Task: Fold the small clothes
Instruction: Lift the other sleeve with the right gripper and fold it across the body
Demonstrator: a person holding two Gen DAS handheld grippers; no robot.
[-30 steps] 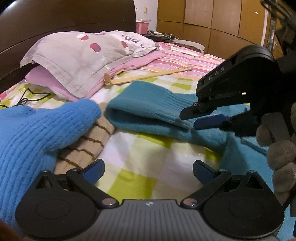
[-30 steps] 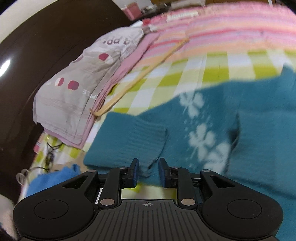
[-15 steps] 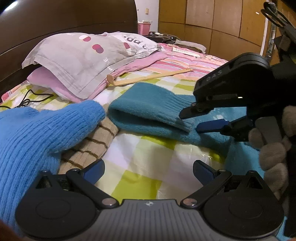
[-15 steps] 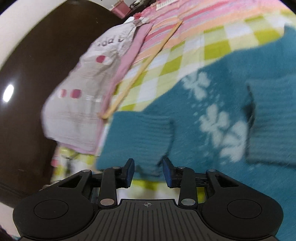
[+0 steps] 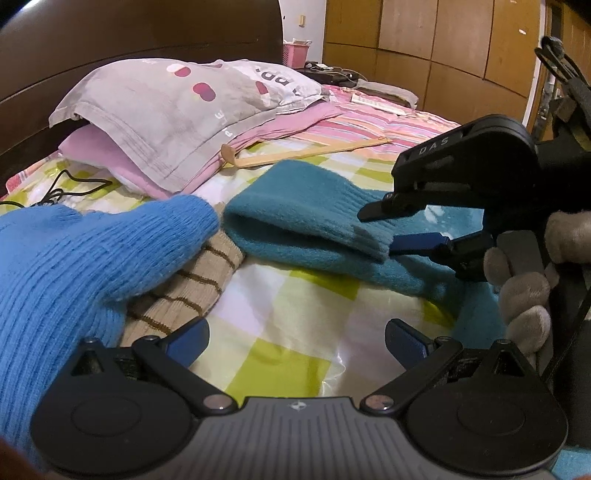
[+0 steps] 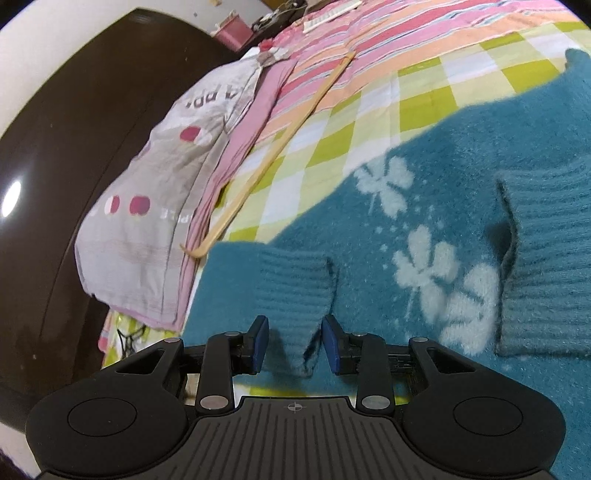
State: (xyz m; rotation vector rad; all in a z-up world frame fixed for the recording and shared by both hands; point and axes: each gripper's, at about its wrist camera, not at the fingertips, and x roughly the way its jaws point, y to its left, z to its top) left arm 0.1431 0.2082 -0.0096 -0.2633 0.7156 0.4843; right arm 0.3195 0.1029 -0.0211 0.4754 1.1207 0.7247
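Note:
A teal fluffy sweater [image 6: 424,221] with pale clover prints lies flat on the checked bed sheet [image 5: 295,343]. Its left sleeve is folded inward, the ribbed cuff [image 6: 291,295] pointing at my right gripper [image 6: 295,343]. The cuff's corner hangs between the blue pads [image 6: 260,339], which stand apart from it, so the gripper is open. The other cuff [image 6: 546,266] lies folded in at the right. In the left wrist view the right gripper [image 5: 384,229] straddles the sleeve [image 5: 306,206], held by a gloved hand [image 5: 524,295]. My left gripper [image 5: 295,334] hovers wide open over bare sheet.
A bright blue knit [image 5: 92,258] lies over a beige striped garment [image 5: 199,280] at the left. Behind are a grey pillow [image 5: 177,107] on pink bedding, a long wooden stick [image 5: 306,155], a black cable [image 5: 66,184] and the dark headboard [image 5: 110,33].
My right gripper's jaws have spread apart from the sleeve cuff they were pinching, and the gripper has rolled slightly. The sleeve now rests on the sweater. My left gripper has kept still.

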